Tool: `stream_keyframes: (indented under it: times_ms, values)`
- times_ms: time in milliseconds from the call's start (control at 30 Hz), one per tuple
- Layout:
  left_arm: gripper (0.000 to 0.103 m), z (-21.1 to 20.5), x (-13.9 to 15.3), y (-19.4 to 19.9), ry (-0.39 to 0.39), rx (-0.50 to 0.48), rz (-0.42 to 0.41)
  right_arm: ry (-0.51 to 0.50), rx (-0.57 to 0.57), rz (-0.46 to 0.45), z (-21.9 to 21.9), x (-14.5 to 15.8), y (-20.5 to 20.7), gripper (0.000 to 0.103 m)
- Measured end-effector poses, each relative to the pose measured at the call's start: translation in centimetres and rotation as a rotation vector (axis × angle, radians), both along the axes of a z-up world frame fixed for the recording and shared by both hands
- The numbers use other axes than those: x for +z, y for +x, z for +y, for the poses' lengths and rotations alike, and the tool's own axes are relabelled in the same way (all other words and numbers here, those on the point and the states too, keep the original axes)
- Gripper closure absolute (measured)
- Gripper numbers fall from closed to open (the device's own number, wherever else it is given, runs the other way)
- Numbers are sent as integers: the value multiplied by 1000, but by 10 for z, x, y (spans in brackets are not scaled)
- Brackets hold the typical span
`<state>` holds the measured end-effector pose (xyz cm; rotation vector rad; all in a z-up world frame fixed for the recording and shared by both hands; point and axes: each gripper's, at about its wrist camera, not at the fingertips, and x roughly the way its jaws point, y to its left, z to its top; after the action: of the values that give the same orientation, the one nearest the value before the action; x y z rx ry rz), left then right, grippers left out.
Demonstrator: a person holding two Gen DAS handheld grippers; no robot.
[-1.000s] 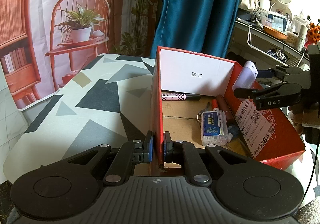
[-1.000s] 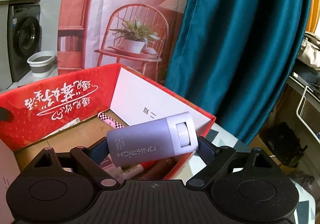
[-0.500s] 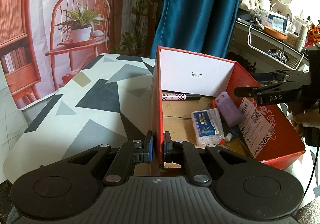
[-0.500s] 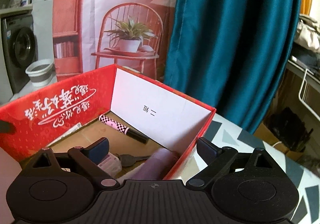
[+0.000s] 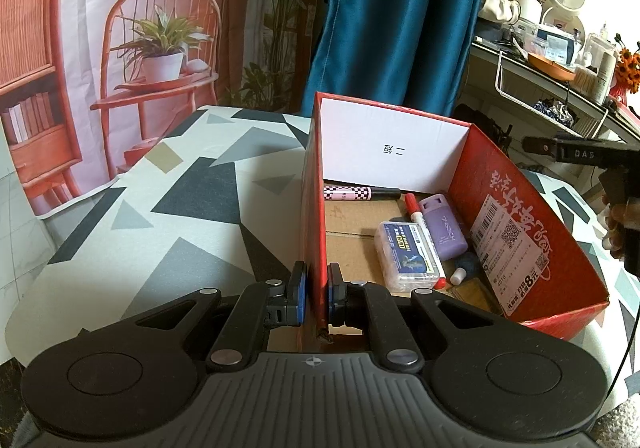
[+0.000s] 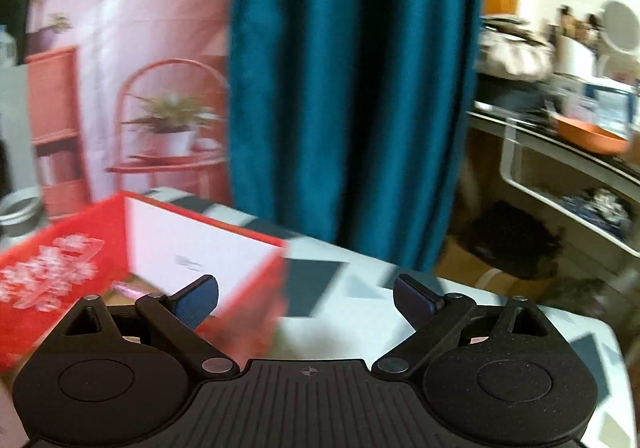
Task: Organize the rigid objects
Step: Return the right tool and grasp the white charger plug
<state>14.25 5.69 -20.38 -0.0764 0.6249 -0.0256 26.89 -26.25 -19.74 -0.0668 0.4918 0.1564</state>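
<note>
My left gripper (image 5: 316, 294) is shut on the near left wall of the red cardboard box (image 5: 314, 207). Inside the box lie a lilac case (image 5: 446, 228), a clear box with a blue label (image 5: 410, 254), a red-capped marker (image 5: 416, 215) and a pink checkered pen (image 5: 360, 192). My right gripper (image 6: 306, 294) stands open and empty, to the right of the red box (image 6: 64, 268) and above the patterned table; its picture is blurred. From the left wrist view the right gripper's finger (image 5: 576, 153) pokes in at the right edge, beyond the box.
The table carries a grey, black and white geometric cloth (image 5: 168, 207). A teal curtain (image 5: 400, 15) hangs behind the box. A cluttered shelf (image 5: 560, 59) with jars and a mirror runs along the right. A printed backdrop of a chair and plant (image 5: 160, 47) stands at the left.
The right gripper let go of the lilac case, which now lies in the box beside the blue-labelled box. It then swung away to the right. The left gripper kept still.
</note>
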Motion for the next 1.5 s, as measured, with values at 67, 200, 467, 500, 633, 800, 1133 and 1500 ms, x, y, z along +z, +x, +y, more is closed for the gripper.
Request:
stream_keyframes:
  times_ms: [67,200,467,500,633,800,1133,1500]
  values:
    - [92,0,0,0,0,0,0,11,-63,16,-17,-11,4,10]
    - [92,1,0,0,3,-2,0,9,-142,71,-41,-42,16,4]
    - [92,-1,1,-1,16,0,0,-66,-97,203,-50,-93,33,12]
    - [92,-1,1,-1,19,0,0,-64,-99,215,-49,-97,36,17]
    - [92,-3,1,-1,31,1,2,-53,-116,215,-41,-106,45,19]
    - [92,-2,2,-1,33,1,5,-23,-125,264,-34,-118,60,35]
    - [92,-3,1,-1,41,-3,4,33,-154,289,-28,-130,67,47]
    - [92,-4,1,-1,46,1,3,47,-155,240,-25,-131,46,70]
